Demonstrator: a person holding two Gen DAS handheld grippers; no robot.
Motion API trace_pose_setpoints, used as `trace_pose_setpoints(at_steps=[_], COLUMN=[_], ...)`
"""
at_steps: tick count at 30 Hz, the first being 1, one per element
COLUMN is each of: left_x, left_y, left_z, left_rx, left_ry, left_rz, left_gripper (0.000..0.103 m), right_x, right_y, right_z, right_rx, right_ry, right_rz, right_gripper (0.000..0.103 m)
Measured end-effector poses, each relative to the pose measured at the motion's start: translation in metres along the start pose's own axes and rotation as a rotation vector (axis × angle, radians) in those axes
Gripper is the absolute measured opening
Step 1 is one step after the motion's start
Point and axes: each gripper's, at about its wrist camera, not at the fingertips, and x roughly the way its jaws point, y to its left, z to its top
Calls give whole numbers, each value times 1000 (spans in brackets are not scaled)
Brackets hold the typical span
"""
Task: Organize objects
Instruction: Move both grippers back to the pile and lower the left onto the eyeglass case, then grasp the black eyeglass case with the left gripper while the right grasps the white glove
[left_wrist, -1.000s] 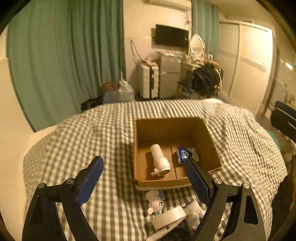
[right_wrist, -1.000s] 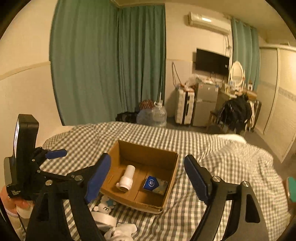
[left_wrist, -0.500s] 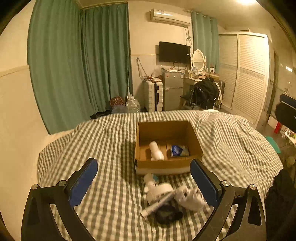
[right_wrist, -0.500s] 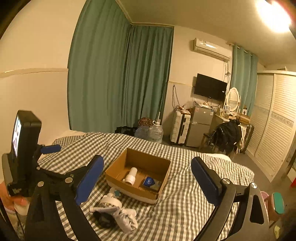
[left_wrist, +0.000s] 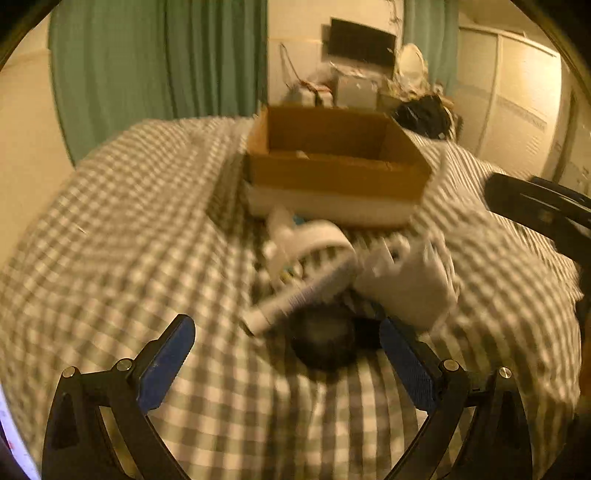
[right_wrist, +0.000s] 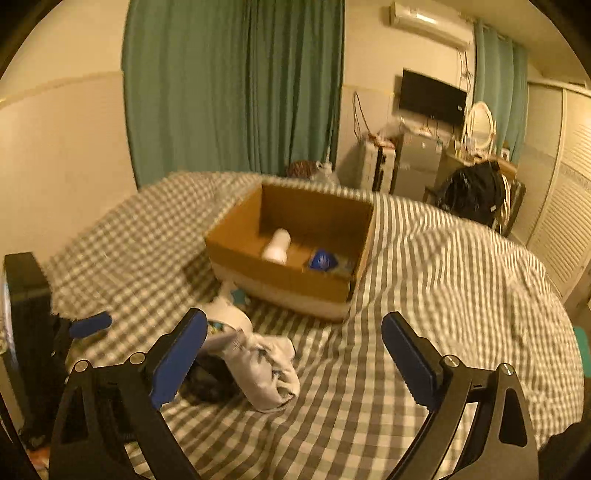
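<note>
A cardboard box (left_wrist: 332, 173) (right_wrist: 295, 280) stands on the checked bed. In the right wrist view it holds a white cylinder (right_wrist: 277, 245) and a blue packet (right_wrist: 323, 260). In front of it lies a pile: a white tape roll (left_wrist: 317, 243), a white tube (left_wrist: 291, 299), a white sock (left_wrist: 410, 284) (right_wrist: 258, 365) and a dark round thing (left_wrist: 321, 343). My left gripper (left_wrist: 286, 362) is open, low over the pile, its pads either side of the dark thing. My right gripper (right_wrist: 293, 354) is open and empty, just right of the pile.
The checked bedcover (right_wrist: 443, 295) spreads all round the box. Green curtains (right_wrist: 229, 85), a TV (right_wrist: 432, 96), a suitcase and a desk with a black bag (right_wrist: 472, 195) stand beyond the bed. The right gripper's frame shows at the left wrist view's right edge (left_wrist: 535, 210).
Both grippers have dropped and moved forward toward the pile in front of the box. The left view is blurred by motion. Both stay open.
</note>
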Motion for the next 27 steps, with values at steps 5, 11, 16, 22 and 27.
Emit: trace_pose_setpoints(at_steps=[5, 11, 16, 22, 27], left_x=[7, 34, 57, 56, 35], left_y=[-20, -32, -33, -27, -20], left_z=[-11, -6, -3, -9, -13], left_rx=[54, 66, 54, 32, 34], left_ry=[33, 90, 116, 137, 126], left_rz=[-65, -53, -46, -79, -62], left_gripper=[103, 103, 98, 78, 78], right_x=[31, 46, 56, 62, 64], right_y=[-7, -17, -19, -16, -2], right_z=[-22, -32, -35, -37, -36], right_rx=[30, 78, 97, 93, 54], right_ry=[66, 121, 155, 175, 187], right_rz=[-8, -5, 2, 20, 52], right_gripper=[96, 96, 96, 96, 84])
